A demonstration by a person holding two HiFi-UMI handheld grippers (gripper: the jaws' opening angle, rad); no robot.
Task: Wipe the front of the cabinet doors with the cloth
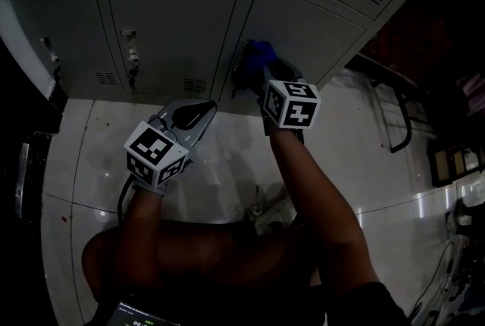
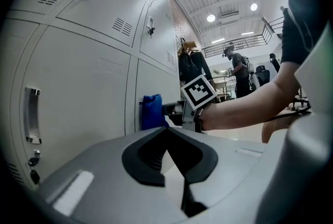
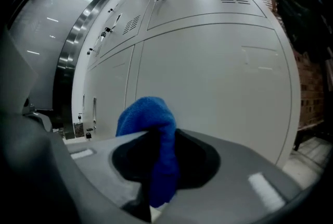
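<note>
Cloth (image 3: 148,124), 1, blue: likely soft, light and limp, best taken by a bunched fold, as pinched in the right claw (image 3: 153,194) against a low cabinet door (image 3: 218,77); left claw (image 2: 179,176) closed on nothing, nearby.

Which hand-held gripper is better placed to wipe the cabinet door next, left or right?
Right. The right hand-held gripper is shut on the blue cloth, which is up at the cabinet door. The left hand-held gripper is shut on nothing and sits back from the door.
</note>
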